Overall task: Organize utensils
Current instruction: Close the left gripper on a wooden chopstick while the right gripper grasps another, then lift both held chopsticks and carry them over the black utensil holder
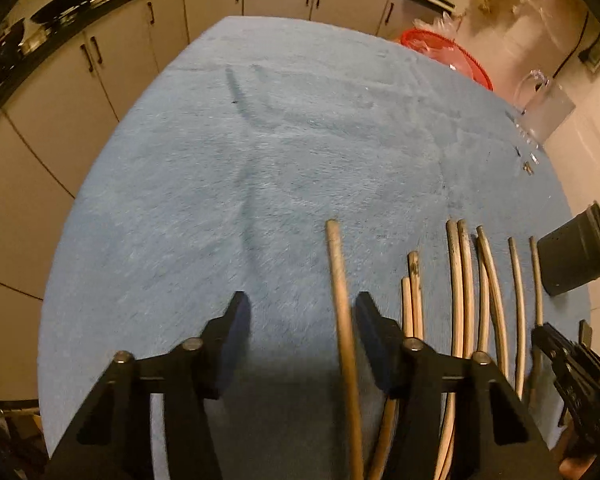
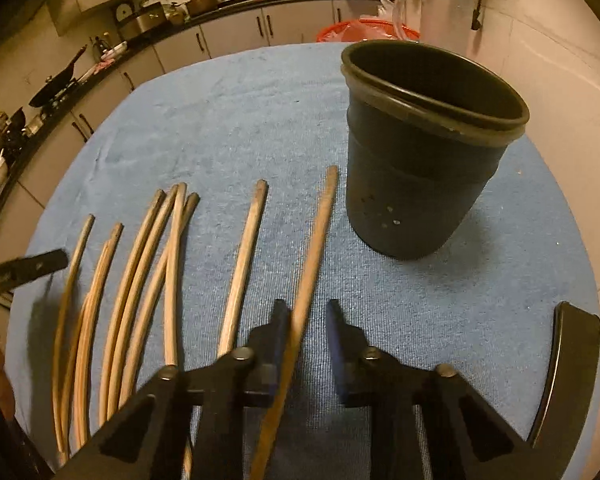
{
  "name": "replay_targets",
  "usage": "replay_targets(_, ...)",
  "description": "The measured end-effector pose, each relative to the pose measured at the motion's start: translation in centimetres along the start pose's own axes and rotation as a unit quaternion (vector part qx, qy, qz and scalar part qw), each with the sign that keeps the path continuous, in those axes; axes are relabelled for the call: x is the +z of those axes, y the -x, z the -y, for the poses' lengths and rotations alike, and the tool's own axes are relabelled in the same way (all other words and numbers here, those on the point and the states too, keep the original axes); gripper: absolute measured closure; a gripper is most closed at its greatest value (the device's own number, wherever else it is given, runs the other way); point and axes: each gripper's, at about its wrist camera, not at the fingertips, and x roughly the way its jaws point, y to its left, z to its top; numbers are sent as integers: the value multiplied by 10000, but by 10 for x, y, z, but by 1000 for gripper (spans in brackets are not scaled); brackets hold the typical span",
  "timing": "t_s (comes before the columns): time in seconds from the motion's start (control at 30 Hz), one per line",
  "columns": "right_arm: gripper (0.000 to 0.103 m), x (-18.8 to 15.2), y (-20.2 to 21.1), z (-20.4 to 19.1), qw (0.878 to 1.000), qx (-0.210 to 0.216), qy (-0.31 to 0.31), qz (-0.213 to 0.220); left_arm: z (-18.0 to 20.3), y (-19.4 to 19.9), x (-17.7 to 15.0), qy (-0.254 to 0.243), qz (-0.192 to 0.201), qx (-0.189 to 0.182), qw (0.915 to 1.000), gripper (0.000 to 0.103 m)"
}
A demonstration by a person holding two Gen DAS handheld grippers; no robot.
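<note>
Right view: upright black cup point(image 2: 428, 152), chopsticks point(image 2: 244, 256) alongside

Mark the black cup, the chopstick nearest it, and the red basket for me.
black cup point(image 2: 416, 184), right wrist view, outer side wall.
nearest chopstick point(image 2: 320, 216), right wrist view, upper shaft.
red basket point(image 1: 452, 50), left wrist view, rim.

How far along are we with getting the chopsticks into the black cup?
Nothing is done yet: the black cup looks empty. Both grippers are open; the right gripper straddles the chopstick nearest the cup, and the left gripper straddles another. All the chopsticks remain on the blue cloth.
</note>
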Motion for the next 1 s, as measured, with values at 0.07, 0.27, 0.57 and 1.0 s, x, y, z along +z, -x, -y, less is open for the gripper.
replay_targets(0.07,91,-7,3,0,9998,169,81,-104,2,-5,5,-17,-23,121,9999,50)
replay_targets(0.27,90,-35,25,2,9961,574,427,-514,10,-8,15,-147,72,472,9988,59)
replay_targets(0.57,78,4,16,18,9991,389,-63,-158,16,-14,34,-353,-81,750,9965,72)
replay_targets(1.0,93,42,-35,-32,9977,-195,528,-380,10,-26,61,-773,-247,554,9952,93)
